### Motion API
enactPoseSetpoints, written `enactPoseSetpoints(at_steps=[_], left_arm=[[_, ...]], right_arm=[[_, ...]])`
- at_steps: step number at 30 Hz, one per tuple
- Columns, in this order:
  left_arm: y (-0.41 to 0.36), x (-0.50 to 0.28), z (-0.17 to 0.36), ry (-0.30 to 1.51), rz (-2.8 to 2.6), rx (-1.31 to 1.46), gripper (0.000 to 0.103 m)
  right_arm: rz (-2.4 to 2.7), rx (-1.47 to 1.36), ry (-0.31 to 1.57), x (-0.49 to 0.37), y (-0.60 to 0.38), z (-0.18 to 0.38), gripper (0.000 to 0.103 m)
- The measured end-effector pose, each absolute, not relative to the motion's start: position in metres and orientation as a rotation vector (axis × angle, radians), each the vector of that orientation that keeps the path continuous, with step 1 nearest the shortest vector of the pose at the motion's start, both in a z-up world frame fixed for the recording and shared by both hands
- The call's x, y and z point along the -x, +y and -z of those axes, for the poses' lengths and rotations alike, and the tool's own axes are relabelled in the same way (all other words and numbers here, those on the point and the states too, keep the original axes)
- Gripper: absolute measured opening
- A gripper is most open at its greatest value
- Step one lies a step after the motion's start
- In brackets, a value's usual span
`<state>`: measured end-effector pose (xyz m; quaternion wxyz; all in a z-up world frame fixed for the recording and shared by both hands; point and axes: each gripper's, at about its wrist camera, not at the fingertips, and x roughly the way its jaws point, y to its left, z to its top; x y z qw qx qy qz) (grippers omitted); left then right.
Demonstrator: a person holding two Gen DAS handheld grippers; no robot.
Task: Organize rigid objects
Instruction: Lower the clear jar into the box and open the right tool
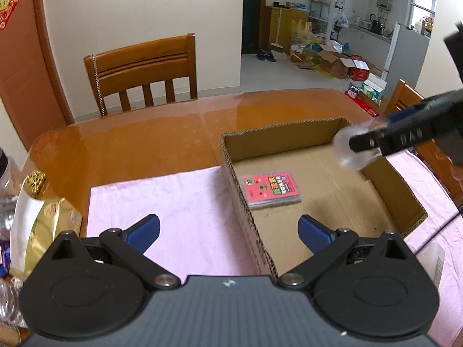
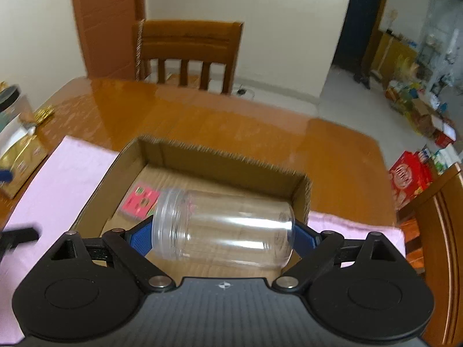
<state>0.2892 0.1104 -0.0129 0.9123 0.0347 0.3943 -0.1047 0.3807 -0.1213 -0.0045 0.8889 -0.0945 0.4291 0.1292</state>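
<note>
We hold the jar (image 2: 222, 228) sideways in the right claw (image 2: 224, 235), clamped end to end between its blue pads, above the box (image 2: 302, 199); it is not yet set down. A pink card pack (image 1: 270, 190) already lies flat on the box floor. The left claw (image 1: 228, 231) is spread wide and carries nothing, straddling the box's left wall. A gold packet (image 1: 43, 219) remains at the worktop (image 1: 139, 141) edge, possibly still to be sorted.

A wooden chair (image 1: 144, 72) stands against the cream wall (image 1: 130, 8). Beyond the doorway (image 1: 318, 29), daylight (from a window (image 1: 424, 1)) falls on a cluttered floor (image 1: 275, 72).
</note>
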Motion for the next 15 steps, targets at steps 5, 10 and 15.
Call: enactPoseSetpoints(at_steps=[5,10,15], left_arm=[[0.113,-0.279,0.012,0.826,0.211,-0.066,0.101],[0.110,-0.269,0.009,0.819,0.213,-0.074,0.101],[0.104,-0.256,0.010,0.810,0.210,-0.082,0.101]], right_arm=[[-0.253,0.172,0.873,-0.372,-0.128,-0.002,0.103],[-0.239,0.146,0.873,-0.353,-0.140,-0.008,0.103],[-0.234,0.145,0.877,-0.333,-0.148,-0.008,0.103]])
